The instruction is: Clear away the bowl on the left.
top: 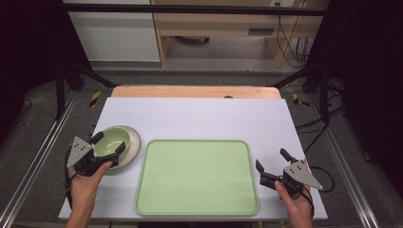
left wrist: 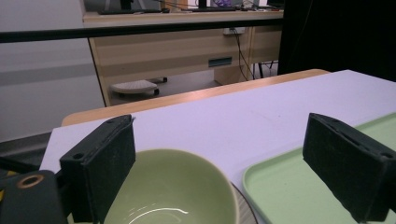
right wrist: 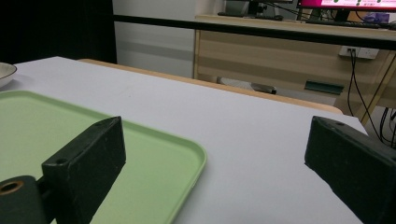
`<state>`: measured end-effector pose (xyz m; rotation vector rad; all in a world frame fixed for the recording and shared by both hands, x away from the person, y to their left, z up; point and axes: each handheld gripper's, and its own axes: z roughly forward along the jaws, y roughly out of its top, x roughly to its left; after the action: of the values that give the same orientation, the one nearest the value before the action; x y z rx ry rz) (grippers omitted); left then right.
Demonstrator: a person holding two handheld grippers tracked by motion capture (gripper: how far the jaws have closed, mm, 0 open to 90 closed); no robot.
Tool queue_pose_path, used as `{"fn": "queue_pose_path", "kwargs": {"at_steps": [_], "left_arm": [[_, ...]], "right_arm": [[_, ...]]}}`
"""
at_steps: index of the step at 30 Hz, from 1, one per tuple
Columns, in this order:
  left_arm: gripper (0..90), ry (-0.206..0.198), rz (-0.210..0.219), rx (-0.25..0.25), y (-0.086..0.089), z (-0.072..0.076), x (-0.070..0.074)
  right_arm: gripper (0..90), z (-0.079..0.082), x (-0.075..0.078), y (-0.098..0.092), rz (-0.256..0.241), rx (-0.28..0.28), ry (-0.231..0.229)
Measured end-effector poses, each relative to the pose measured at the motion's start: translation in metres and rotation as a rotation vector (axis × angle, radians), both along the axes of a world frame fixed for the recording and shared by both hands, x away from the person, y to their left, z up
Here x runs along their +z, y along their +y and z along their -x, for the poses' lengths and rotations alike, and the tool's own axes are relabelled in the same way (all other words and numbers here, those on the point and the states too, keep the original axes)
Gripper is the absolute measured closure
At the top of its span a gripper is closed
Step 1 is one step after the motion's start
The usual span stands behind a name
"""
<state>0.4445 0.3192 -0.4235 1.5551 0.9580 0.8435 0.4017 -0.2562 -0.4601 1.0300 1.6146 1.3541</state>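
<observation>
High view, bowl (top: 113, 140) between left hand-held gripper (top: 109, 143) jaws

Readable text: none on any surface.
Monitor (right wrist: 348, 3) at 1 o'clock in the right gripper view: bright pink strip, its marks too small to read.
Bowl (top: 112, 141), tray (top: 196, 176): no labels.

Two forearms enter from the near edge, each hand gripping a set of tongs. The left tongs (top: 110, 144), held in the left hand (top: 88, 176), point forward and to the right with jaws spread wide. The right tongs (top: 272, 160), held in the right hand (top: 294, 197), angle forward and to the left, jaws likewise wide apart, low over the surface.
</observation>
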Motion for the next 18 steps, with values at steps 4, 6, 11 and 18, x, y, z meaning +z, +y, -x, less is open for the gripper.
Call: {"fn": "queue_pose_path", "kwargs": {"at_steps": [4,6,11,18], "left_arm": [[15.1,0.034,-0.011,0.037,0.008,-0.002,-0.001],[15.3,0.047,-0.006,0.049,0.01,-0.003,-0.001],[20.2,0.118,-0.013,0.124,0.022,-0.007,-0.005],[29.4,0.169,-0.019,0.205,0.028,-0.011,-0.011]], "right_arm": [[5.5,0.0,0.0,0.001,0.002,-0.001,0.003],[5.5,0.0,0.0,0.001,0.0,0.0,0.002],[5.5,-0.001,0.0,0.002,0.004,0.004,0.001],[5.5,-0.001,-0.001,0.002,0.009,0.006,0.003]]}}
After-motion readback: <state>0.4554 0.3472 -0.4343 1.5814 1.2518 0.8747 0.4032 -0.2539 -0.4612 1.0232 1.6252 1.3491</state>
